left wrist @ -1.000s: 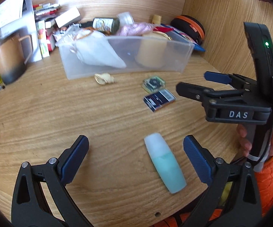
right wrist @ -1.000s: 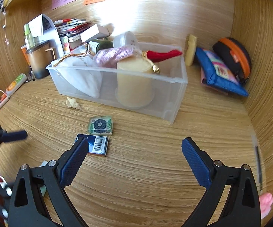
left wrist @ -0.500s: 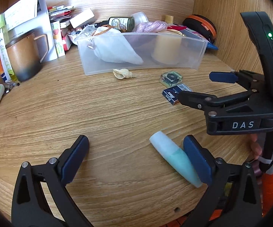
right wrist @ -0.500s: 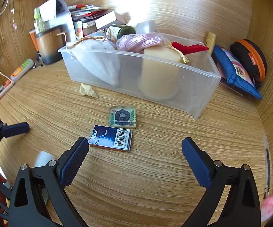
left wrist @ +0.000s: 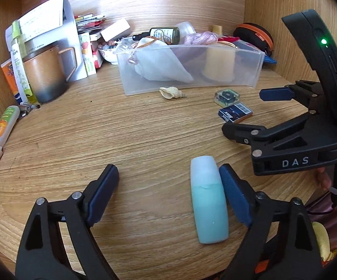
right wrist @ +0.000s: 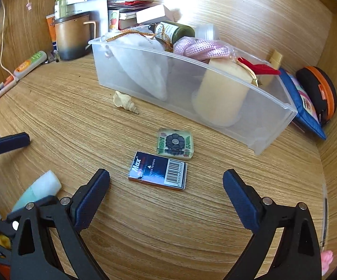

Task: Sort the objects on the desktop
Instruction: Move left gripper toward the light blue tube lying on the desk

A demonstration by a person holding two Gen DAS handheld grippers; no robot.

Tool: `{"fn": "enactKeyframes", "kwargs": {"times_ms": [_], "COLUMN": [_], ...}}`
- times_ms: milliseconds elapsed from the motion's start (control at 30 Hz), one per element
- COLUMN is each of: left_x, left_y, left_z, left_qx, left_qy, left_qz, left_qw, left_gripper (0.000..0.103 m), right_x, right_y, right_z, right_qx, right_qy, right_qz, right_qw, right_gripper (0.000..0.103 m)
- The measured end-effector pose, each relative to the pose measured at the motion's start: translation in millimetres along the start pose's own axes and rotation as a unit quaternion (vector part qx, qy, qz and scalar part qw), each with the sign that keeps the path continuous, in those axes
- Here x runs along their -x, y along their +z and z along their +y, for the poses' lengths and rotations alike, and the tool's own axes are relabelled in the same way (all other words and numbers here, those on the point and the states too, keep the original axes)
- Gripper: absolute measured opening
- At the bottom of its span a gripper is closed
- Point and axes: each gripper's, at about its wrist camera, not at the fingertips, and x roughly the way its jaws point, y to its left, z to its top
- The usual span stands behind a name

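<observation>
Low in the left wrist view, a pale blue-green bottle (left wrist: 209, 200) lies on its side on the wooden desk (left wrist: 131, 140), its right flank just beside the right pad of the left gripper (left wrist: 168, 196), whose jaws have just been closing yet stand well apart, the left pad clear of the bottle. Meanwhile the right gripper (right wrist: 166, 198) hangs wide open at the bottom of its own view, with a dark blue box (right wrist: 159, 170) and a flower-printed tile (right wrist: 175, 143) on the desk beyond its pads, nothing gripped. Farther up, a seashell (right wrist: 124, 100) lies just before a clear plastic bin (right wrist: 273, 126) of sorted items.
</observation>
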Motion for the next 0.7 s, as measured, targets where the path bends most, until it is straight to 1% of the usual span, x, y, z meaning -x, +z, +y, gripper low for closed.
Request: {"fn": "enactKeyframes", "kwargs": {"times_ms": [67, 133, 167, 200, 233, 267, 333, 367, 433, 467, 533, 600, 633, 700], "left_x": [0.8, 2.7, 3.9, 4.2, 4.3, 4.2, 4.7, 5.1, 5.9, 6.5, 7.9, 9.1, 9.4, 9.8], "left_y": [-0.4, -1.3, -1.7, -1.9, -1.9, -1.8, -1.3, -1.4, -1.8, -2.5, -3.4, -4.0, -4.1, -4.4], "left_z": [-0.7, -4.3, -7.2, -9.2, -10.0, -9.5, -8.2, -8.9, -9.1, -9.5, -10.4, -11.7, -12.8, -14.5], "left_qx": [-0.003, -0.014, -0.021, -0.023, -0.024, -0.021, -0.014, -0.015, -0.012, -0.014, -0.016, -0.018, -0.019, -0.019], "left_qy": [-0.004, -0.009, -0.007, -0.006, -0.005, -0.008, -0.015, -0.013, -0.012, -0.011, -0.015, -0.016, -0.015, -0.015], "left_qz": [-0.001, -0.005, -0.008, -0.009, -0.01, -0.009, -0.005, -0.005, -0.003, -0.004, -0.004, -0.004, -0.005, -0.006], "left_qw": [1.0, 0.9998, 0.9997, 0.9997, 0.9997, 0.9997, 0.9998, 0.9998, 0.9998, 0.9998, 0.9997, 0.9997, 0.9997, 0.9997], "left_gripper": [0.084, 0.074, 0.072, 0.07, 0.069, 0.068, 0.062, 0.06, 0.058, 0.057, 0.052, 0.046, 0.045, 0.043], "right_x": [0.0, -0.3, -0.7, -0.6, -0.7, -1.0, -0.5, -0.1, 1.8, 2.5, 3.5, 3.2, 3.2, 3.5], "right_y": [0.3, 0.6, 0.7, 0.8, 0.5, 0.5, 0.0, -0.4, -1.7, -2.1, -2.8, -3.3, -3.4, -3.9], "right_z": [0.9, -1.0, -2.3, -3.0, -3.7, -4.1, -3.3, -2.4, 0.9, 2.9, 4.8, 3.2, 2.3, 2.4], "right_qx": [0.002, -0.002, -0.006, -0.009, -0.012, -0.013, -0.013, -0.011, -0.004, 0.001, 0.004, 0.0, -0.002, -0.002], "right_qy": [0.006, 0.013, 0.019, 0.022, 0.026, 0.03, 0.034, 0.037, 0.041, 0.04, 0.038, 0.046, 0.05, 0.052], "right_qz": [-0.001, 0.0, 0.0, 0.0, 0.0, 0.0, -0.001, -0.003, -0.009, -0.012, -0.015, -0.013, -0.013, -0.015], "right_qw": [1.0, 1.0, 1.0, 1.0, 1.0, 0.999, 0.999, 0.999, 0.999, 0.999, 0.999, 0.999, 0.999, 0.999], "right_gripper": [0.094, 0.092, 0.091, 0.087, 0.085, 0.085, 0.079, 0.078, 0.068, 0.067, 0.066, 0.065, 0.061, 0.056]}}
